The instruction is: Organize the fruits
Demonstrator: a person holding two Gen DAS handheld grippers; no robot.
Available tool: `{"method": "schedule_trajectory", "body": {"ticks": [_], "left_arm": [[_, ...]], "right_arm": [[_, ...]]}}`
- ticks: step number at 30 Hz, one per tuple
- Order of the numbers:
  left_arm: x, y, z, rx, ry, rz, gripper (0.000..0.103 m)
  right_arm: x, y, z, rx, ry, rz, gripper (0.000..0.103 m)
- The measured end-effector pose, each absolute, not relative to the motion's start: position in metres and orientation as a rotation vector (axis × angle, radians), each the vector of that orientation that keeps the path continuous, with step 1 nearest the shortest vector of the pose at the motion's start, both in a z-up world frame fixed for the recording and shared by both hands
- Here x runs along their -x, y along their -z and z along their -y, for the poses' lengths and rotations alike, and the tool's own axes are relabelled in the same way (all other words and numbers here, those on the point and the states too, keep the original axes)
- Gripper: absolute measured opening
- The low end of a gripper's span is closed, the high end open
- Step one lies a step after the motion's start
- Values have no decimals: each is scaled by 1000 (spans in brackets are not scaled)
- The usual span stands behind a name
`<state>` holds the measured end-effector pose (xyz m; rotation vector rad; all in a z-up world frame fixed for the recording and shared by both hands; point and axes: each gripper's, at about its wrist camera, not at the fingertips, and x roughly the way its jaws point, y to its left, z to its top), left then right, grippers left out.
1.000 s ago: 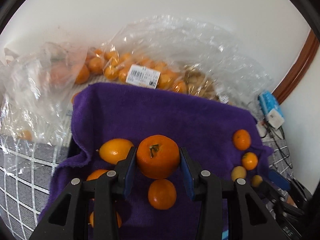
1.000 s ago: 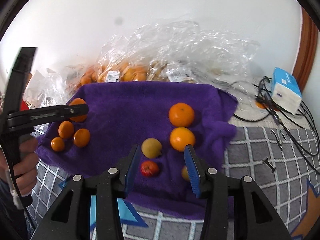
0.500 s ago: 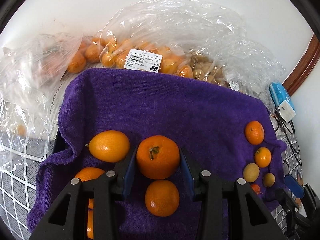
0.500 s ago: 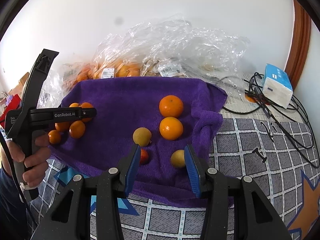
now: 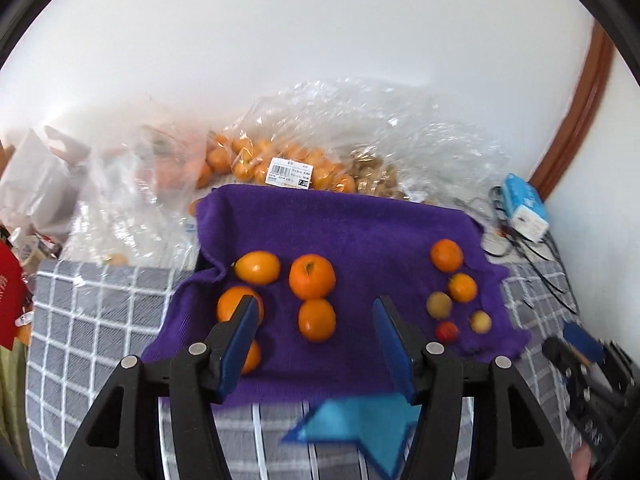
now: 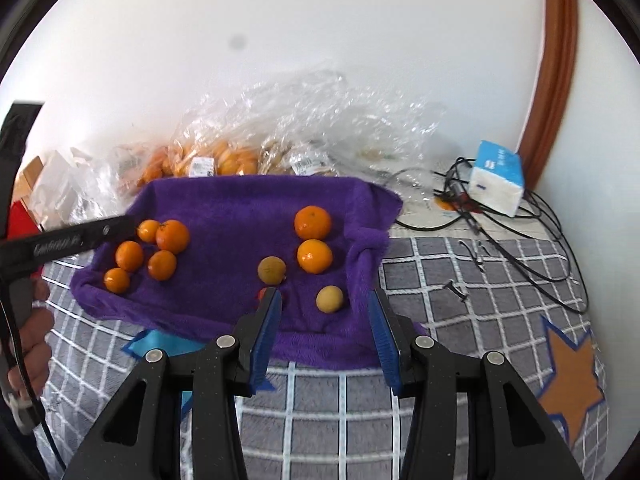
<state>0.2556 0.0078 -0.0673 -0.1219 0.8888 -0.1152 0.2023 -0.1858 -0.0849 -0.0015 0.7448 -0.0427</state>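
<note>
A purple towel [image 5: 352, 224] carries two groups of fruit. Several oranges lie on its left, among them a stemmed orange [image 5: 312, 276] and a smaller orange [image 5: 317, 319]. On the right lie two more oranges [image 5: 447, 255], two yellow fruits [image 5: 439, 304] and a small red fruit [image 5: 447, 331]. My left gripper [image 5: 316, 308] hangs above the near edge with its jaws opening and nothing between the pads. My right gripper [image 6: 325, 295] is open and empty over the near right edge of the towel [image 6: 240, 200], with a yellow fruit [image 6: 329, 299] lying below the gap.
Clear plastic bags [image 5: 288, 160] of oranges lie against the wall behind the towel. A blue and white box [image 6: 496, 184] and black cables [image 6: 500, 240] sit at the right. A grey checked cloth [image 6: 480, 280] covers the table. A hand [image 6: 28, 320] holds the left gripper.
The left gripper has let go of the stemmed orange, opened, and pulled back and up; the orange rests on the towel. The right gripper has also backed away and risen.
</note>
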Motion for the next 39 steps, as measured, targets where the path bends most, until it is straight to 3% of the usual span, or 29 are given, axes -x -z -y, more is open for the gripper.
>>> {"method": "schedule_trajectory", "body": {"ticks": [4,5,6,8,11,15,21,39], "left_arm": [[-213,47,-12,119,84,-835,61],[-204,43,-12,112,76,-826,62],[-193,39,-13,105,67,-820,64],[-175,32,-15,107,66,-810,69],[-148,23,-18,106,52,-779,81],[-115,16,-12,61,56,-754,87],[-78,4,-5,50,63,-715,94],[-56,-2,7,35,78,-690,95]], "right_arm": [[-175,68,184,-13,52,-745,48],[-169,66,184,-17,55,-740,52],[-160,61,184,-22,63,-734,63],[-142,53,184,-26,67,-702,75],[-116,43,182,-25,63,-660,83],[-86,34,182,-27,71,-618,92],[-48,29,180,-9,103,-591,97],[-24,25,178,6,102,-580,98]]}}
